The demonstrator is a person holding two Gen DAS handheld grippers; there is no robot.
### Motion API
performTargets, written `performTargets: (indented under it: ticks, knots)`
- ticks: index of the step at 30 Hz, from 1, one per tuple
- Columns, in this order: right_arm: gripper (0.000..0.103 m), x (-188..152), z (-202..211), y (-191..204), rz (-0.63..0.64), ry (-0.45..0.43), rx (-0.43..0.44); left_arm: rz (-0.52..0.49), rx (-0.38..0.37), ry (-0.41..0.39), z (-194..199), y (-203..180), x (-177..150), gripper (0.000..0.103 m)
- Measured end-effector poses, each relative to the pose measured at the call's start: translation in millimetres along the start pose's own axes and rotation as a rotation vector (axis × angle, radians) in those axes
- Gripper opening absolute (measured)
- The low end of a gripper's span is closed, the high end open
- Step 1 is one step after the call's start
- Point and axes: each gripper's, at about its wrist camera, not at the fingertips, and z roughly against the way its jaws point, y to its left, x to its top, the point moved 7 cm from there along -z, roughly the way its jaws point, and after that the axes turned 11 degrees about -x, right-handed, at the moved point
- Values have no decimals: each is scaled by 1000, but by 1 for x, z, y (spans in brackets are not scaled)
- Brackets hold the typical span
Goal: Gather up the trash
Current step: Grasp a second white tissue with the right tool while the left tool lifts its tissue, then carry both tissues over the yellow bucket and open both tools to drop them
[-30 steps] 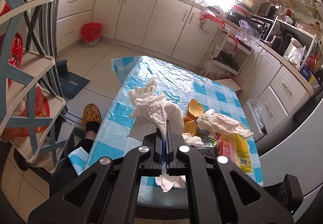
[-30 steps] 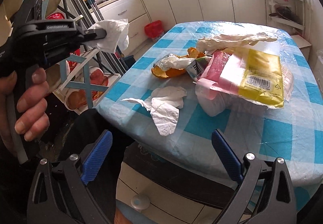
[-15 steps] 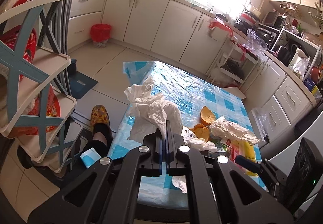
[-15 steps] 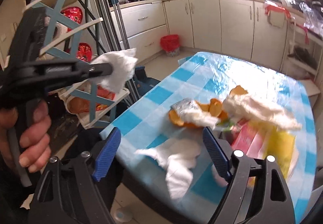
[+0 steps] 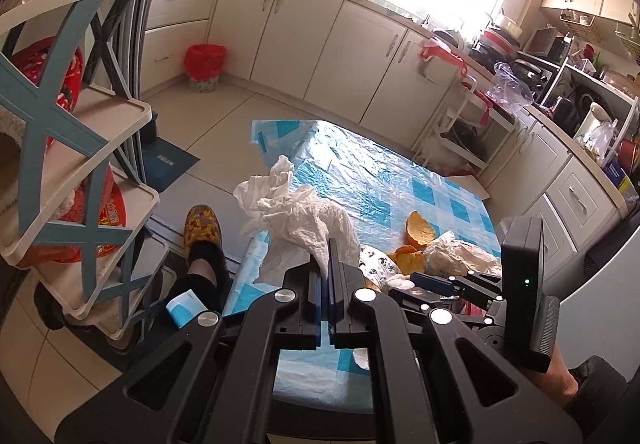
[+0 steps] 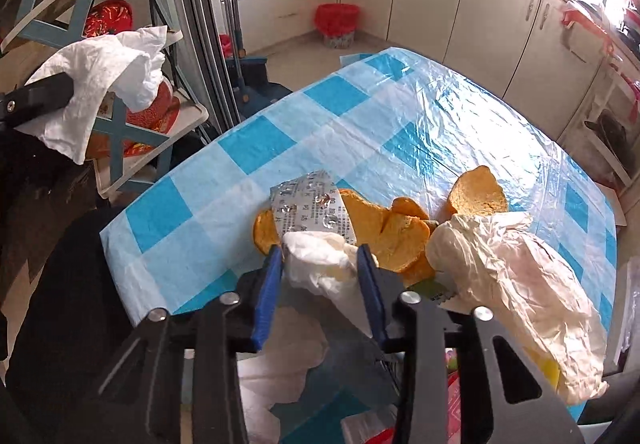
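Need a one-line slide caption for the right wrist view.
Right gripper closing around a white tissue wad beside orange peels on the checked table.

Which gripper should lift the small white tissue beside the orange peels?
Right. The right gripper is closing with that tissue between its fingers, while the left gripper is shut on a paper wad.

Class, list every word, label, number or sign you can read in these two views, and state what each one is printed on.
None can be quoted with confidence.
Foil blister sheet: rows of printed characters, too blurred to read.
Red tin on the shelf rack: yellow characters, too small to read.
Dark floor mat: a pale mark, illegible.
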Motion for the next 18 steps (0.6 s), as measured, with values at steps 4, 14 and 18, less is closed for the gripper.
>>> performTargets:
  ticks: [4, 14, 18]
  knots:
    - [20, -1, 7, -6, -44, -21, 32, -3, -2, 5, -1, -2, -2, 2]
    - [19, 0, 80, -36, -278, -204, 188, -70, -63, 20, -2, -38, -6, 2]
    - [19, -14, 113, -61, -361, -259, 193, -117, -117, 37, -4, -69, -11, 2]
